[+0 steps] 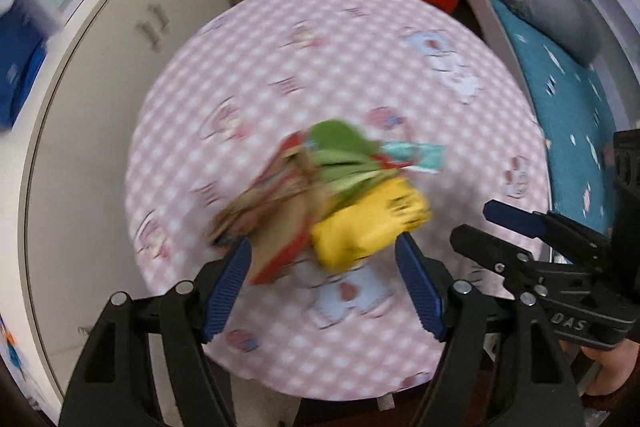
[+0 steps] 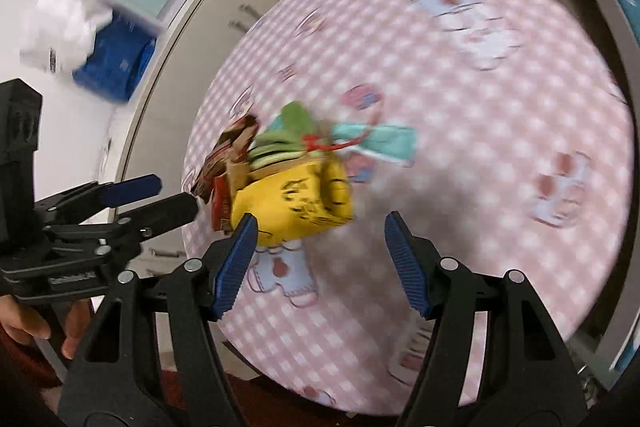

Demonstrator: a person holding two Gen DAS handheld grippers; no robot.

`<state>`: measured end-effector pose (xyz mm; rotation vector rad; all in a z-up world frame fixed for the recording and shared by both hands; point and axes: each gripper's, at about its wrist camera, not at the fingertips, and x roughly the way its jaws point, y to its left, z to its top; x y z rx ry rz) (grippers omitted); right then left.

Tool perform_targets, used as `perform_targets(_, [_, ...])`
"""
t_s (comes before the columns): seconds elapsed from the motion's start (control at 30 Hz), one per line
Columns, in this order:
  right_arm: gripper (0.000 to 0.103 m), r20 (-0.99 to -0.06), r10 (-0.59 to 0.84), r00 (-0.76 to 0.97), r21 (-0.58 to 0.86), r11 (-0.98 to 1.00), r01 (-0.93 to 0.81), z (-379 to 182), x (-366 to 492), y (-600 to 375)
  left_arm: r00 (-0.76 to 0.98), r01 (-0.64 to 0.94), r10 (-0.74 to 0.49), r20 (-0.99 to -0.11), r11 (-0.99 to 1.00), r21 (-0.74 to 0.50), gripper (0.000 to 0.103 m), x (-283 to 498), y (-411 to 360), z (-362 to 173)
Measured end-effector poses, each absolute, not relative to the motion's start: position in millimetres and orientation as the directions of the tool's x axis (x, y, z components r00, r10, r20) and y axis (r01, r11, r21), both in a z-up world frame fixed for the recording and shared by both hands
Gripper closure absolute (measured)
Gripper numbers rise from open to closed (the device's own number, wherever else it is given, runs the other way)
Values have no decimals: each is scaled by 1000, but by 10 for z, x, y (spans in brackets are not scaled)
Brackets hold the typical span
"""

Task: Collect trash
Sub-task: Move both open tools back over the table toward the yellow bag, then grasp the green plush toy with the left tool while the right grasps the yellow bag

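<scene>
I see both claws gaping wide: my left claw (image 1: 323, 259) and right claw (image 2: 320, 239) hang near the wrapper pile (image 1: 332, 195) on the surface (image 1: 360, 47).

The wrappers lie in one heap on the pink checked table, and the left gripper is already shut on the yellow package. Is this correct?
Not quite. The left gripper is open, not shut: the left wrist view shows its jaws wide apart, one on each side of the heap of wrappers, gripping nothing. The yellow package does lie in that heap on the pink checked table.
</scene>
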<state>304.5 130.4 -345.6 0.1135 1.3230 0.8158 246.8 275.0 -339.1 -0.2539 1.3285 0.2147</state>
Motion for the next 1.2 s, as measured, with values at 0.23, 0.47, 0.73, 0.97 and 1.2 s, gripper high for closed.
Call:
perform_targets(0.23, [38, -813, 581, -49, 524, 691, -499, -3724, 3042, 1801, 206, -338, 5, -979, 939, -66, 30, 2274, 3071, -3510])
perform_targets(0.47, [80, -762, 629, -152, 619, 639, -456, -3824, 3069, 1807, 212, -306, -44, -976, 946, -109, 30, 2310, 3084, -3569])
perform_targets(0.73, [93, -816, 577, 36, 504, 740, -445, -3308, 3066, 1305, 232, -200, -112, -966, 967, -160, 30, 2606, 2797, -3554])
perform_targets(0.97, [95, -884, 415, 217, 279, 839, -467, -3087, 3140, 977, 234, -104, -174, -956, 974, -203, 30, 2943, 2450, -3612])
perform_targets(1.2, [95, -896, 350, 273, 205, 872, -445, -3104, 3256, 788, 207, -26, -206, -956, 976, -216, 30, 3290, 2137, -3812])
